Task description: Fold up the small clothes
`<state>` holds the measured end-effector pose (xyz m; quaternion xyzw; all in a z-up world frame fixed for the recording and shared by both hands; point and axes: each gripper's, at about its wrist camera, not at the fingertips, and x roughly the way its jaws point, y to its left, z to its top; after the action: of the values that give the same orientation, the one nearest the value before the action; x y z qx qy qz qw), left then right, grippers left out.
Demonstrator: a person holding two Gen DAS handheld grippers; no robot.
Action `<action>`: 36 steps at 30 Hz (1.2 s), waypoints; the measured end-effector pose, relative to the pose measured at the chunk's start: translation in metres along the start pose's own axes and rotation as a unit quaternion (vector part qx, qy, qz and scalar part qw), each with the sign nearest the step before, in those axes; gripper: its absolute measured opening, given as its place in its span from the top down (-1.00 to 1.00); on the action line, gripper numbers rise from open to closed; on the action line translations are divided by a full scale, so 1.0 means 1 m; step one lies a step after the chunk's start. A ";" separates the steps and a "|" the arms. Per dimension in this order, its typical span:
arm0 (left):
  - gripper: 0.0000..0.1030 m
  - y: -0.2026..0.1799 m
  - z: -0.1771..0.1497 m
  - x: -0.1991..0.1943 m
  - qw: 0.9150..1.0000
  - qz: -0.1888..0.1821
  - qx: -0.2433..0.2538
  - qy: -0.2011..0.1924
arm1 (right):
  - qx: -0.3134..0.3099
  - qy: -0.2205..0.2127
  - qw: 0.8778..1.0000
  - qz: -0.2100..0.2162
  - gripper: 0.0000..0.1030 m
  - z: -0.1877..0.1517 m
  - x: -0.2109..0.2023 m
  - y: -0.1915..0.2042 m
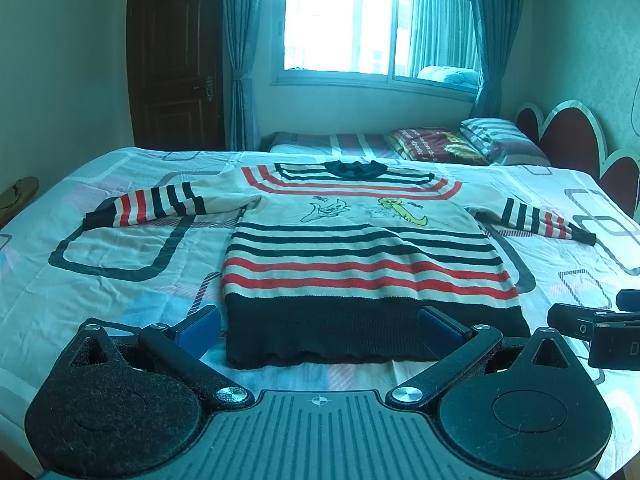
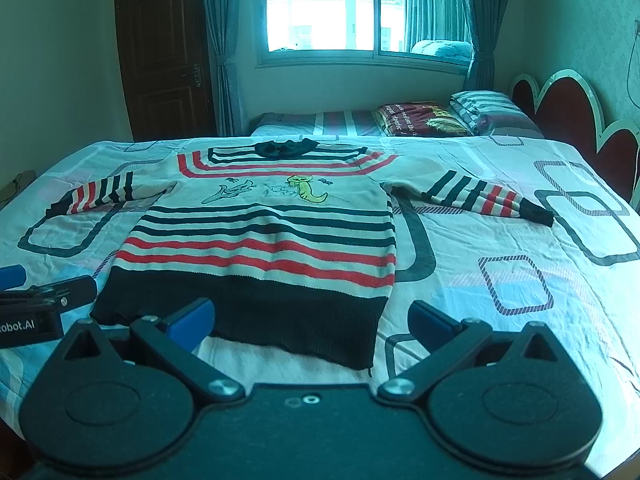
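Two pairs of tongs hang over the near edge of the bed [image 1: 120, 300], both spread wide and holding nothing: the left tongs [image 1: 318, 326] sit before the dark hem of the sweater [image 1: 360, 256], and the right tongs [image 2: 310, 320] sit off toward its right hem corner. The sweater lies flat and face up on the patterned bedsheet [image 2: 520, 240], collar [image 1: 354, 169] away from the cameras, both sleeves stretched outward. Nothing looks folded yet, so the step in hand seems to be the first grasp. To do it well, I would judge that each pair should close on one layered edge, top and bottom fabric together, rather than pinching only the upper knit, which would peel the front from the back. A sleeve fold first looks sensible: take the left sleeve [image 1: 152, 204] near its dark cuff and lay it across the chest, then mirror with the right sleeve [image 2: 480, 196]. The knit appears thick and stretchy, so lifting low and dragging little should keep the stripes straight. The sheet below is loose and wrinkled; gripping too deep risks catching it along with the garment.
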<state>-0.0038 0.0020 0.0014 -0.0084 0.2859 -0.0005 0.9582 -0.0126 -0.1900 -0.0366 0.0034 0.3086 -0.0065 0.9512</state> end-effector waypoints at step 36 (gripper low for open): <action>-1.00 -0.001 0.004 0.008 1.000 -0.002 -0.014 0.022 | 0.006 0.002 1.000 0.001 -0.99 0.002 0.006 -0.003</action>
<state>0.0053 0.0006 0.0005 -0.0227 0.3065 0.0013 0.9516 -0.0068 -0.1930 -0.0384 0.0098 0.3101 -0.0076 0.9506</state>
